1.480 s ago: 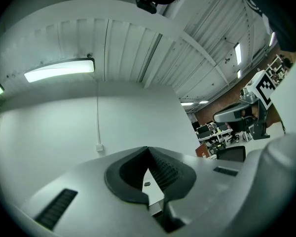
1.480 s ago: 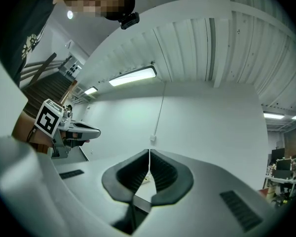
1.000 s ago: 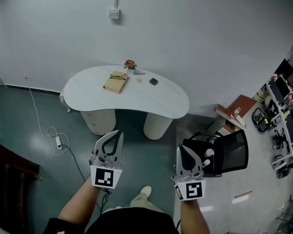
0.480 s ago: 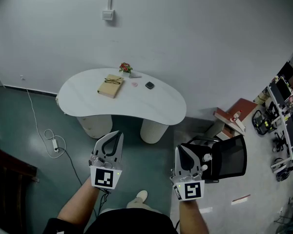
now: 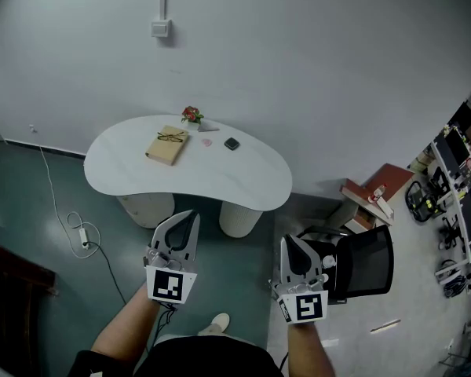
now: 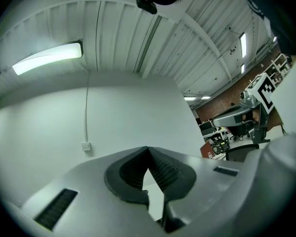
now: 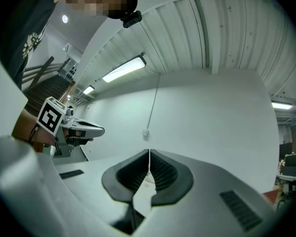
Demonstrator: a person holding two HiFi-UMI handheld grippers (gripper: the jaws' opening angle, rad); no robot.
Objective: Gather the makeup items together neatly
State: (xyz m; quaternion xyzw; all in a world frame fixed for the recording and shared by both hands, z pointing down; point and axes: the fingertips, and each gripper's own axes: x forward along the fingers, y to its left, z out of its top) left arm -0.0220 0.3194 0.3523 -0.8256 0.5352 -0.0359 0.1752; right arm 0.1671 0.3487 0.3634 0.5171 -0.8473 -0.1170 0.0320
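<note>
Both grippers are held out level in front of the person, well short of the table (image 5: 141,185), and neither has anything in it. The left gripper (image 5: 190,217) has its jaws closed tip to tip, and the right gripper (image 5: 290,243) is closed just the same. The likely makeup items lie far ahead of the jaws on the table's back half, near the wall: a small dark compact (image 5: 231,144) and, just to its left, a tiny pink piece (image 5: 206,142) too small to identify. The two are slightly apart and lie in a short row along the table's length. Further left are a book (image 5: 163,149) with glasses (image 5: 171,137) on it, and a flower sprig (image 5: 191,115) behind them. The row lies ahead between the two grippers, rather nearer the left one's line. Compared with a second ago, the table and the chair (image 5: 365,261) at right have slid leftward and a little lower in the head view, so the person seems to be on the move. Nothing on the table has changed.
</note>
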